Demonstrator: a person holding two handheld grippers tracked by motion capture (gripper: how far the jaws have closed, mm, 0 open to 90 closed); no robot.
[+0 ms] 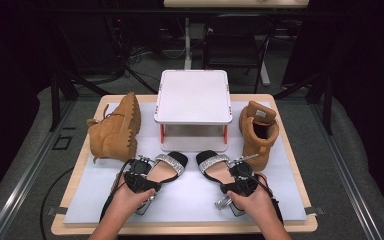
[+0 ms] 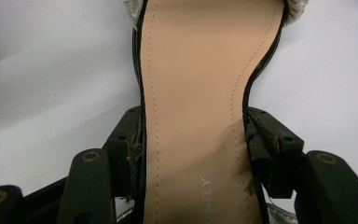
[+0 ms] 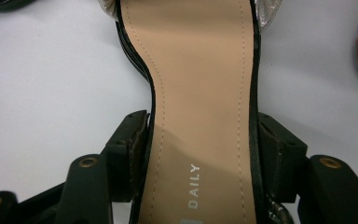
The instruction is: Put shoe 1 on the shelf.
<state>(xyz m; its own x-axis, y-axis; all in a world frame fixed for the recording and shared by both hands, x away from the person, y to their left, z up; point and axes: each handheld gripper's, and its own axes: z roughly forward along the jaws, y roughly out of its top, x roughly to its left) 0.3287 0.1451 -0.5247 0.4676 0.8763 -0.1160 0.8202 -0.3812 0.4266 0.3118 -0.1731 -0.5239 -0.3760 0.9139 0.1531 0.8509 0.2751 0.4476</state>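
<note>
The word "DAILY" stands in pale capitals on the tan stitched insole of the right black strappy sandal (image 3: 200,116); the left black sandal's tan insole (image 2: 191,116) bears the same print (only "AILY" is readable)

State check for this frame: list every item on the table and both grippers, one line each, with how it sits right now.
Left sandal: flat on the mat, sole down, heel part between the left gripper's jaws.
Right sandal: flat, sole down, heel part between the right gripper's jaws.
Left boot: tipped on its side.
Right boot: upright.
White stand: upright, top bare.
Left gripper: clamped on its sandal.
Right gripper: clamped on its sandal.
</note>
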